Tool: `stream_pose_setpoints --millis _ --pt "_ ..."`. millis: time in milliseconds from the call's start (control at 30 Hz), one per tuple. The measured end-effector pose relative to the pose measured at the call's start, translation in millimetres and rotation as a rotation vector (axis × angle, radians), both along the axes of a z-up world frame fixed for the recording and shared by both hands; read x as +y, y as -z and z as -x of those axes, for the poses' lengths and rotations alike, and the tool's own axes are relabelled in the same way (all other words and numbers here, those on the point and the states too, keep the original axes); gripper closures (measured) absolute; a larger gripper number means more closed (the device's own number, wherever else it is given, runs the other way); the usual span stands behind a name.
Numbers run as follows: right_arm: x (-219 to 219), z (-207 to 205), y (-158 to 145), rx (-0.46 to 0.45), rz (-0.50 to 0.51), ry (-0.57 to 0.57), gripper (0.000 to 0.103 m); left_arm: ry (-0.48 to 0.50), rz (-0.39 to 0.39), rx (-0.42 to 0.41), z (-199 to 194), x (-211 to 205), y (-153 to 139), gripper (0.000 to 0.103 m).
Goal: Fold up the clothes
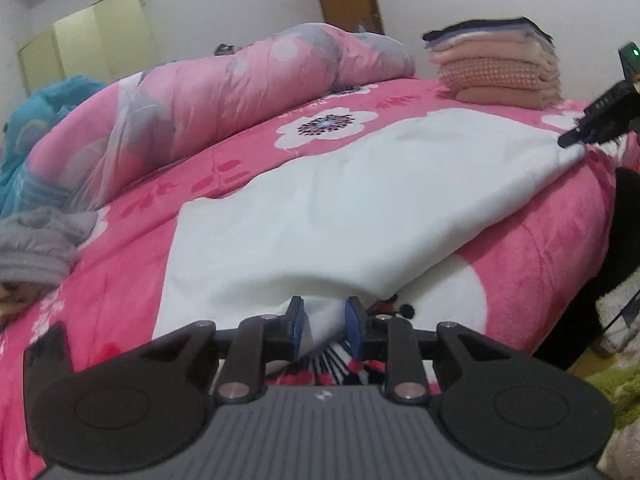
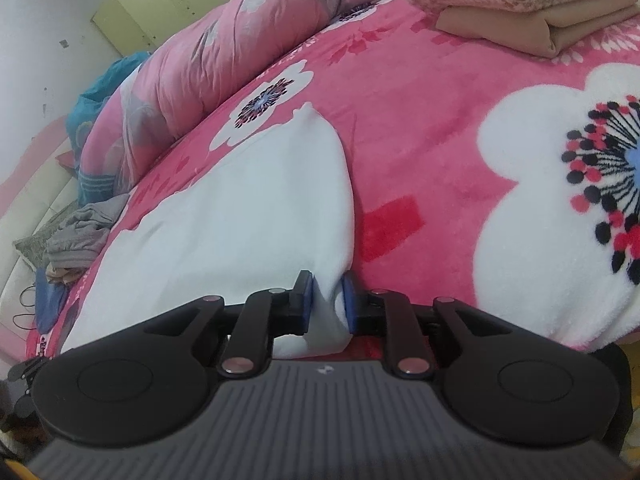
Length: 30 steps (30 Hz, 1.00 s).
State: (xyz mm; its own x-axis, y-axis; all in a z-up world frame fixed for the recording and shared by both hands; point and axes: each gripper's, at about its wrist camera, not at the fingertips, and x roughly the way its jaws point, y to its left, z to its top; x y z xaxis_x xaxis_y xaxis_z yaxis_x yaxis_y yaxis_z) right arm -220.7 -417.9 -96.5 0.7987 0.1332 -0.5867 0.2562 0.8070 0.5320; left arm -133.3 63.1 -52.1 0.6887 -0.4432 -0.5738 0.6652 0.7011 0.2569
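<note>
A white garment [image 1: 360, 200] lies flat across the pink flowered blanket [image 1: 532, 240] on the bed. My left gripper [image 1: 326, 320] is at the garment's near edge. Its blue pads stand slightly apart with a fold of the white cloth loose between them, so it is open. My right gripper [image 2: 327, 300] is shut on a bunched corner of the white garment [image 2: 240, 208], pads pressing the cloth. In the left wrist view the right gripper [image 1: 565, 143] shows at the far right, on the garment's other corner.
A stack of folded pink and beige clothes [image 1: 492, 68] sits at the bed's far right corner. A rolled pink quilt [image 1: 200, 100] runs along the back. A crumpled grey garment [image 1: 36, 248] and teal fabric [image 1: 40, 120] lie at the left.
</note>
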Motion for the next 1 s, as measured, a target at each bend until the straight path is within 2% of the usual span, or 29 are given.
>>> stream_pose_setpoints --millis 67,133,333,433,533,600,633,667,733,800,867,933,1000 --pt "-0.7 0.5 2.0 -0.005 -0.007 0.004 0.087 0.016 -0.047 -0.006 1.9 -7.0 3.7 0.078" --pt "-1.9 1.0 4.0 -0.010 -0.019 0.009 0.087 0.005 -0.080 -0.010 -0.2 -10.1 7.3 0.101" --pt "-3.2 1.6 5.9 -0.019 -0.031 0.010 0.087 -0.072 -0.163 -0.030 9.9 4.5 -2.6 0.103" --pt "-4.5 0.6 6.6 -0.020 -0.033 0.007 0.087 -0.162 -0.259 -0.033 7.1 22.1 3.1 0.103" --pt "-4.7 1.2 7.5 -0.024 -0.036 0.007 0.087 -0.225 -0.182 -0.005 12.4 47.1 -6.3 0.102" --pt "-5.5 2.0 8.6 -0.028 -0.045 0.008 0.087 -0.274 -0.077 0.023 16.7 61.3 -15.2 0.100" --pt "-5.8 2.1 9.2 -0.029 -0.049 0.009 0.087 -0.301 0.000 0.052 17.0 68.3 -19.4 0.093" --pt "-6.1 2.2 9.7 -0.030 -0.053 0.011 0.086 -0.332 0.096 0.097 14.7 75.9 -22.6 0.090" --pt "-6.6 2.4 10.8 -0.032 -0.062 0.014 0.086 -0.405 0.335 0.217 5.7 93.7 -24.9 0.070" --pt "-6.9 2.6 10.6 -0.031 -0.067 0.016 0.086 -0.496 0.598 0.362 -6.4 113.5 -16.7 0.061" --pt "-6.8 2.3 9.8 -0.030 -0.065 0.014 0.085 -0.585 0.836 0.501 -18.5 131.9 -4.5 0.059" --pt "-6.8 1.8 9.7 -0.029 -0.066 0.013 0.085 -0.648 0.957 0.589 -28.7 142.5 8.3 0.060" --pt "-7.6 1.7 10.0 -0.029 -0.072 0.013 0.084 -0.683 1.018 0.636 -37.5 146.5 14.4 0.061"
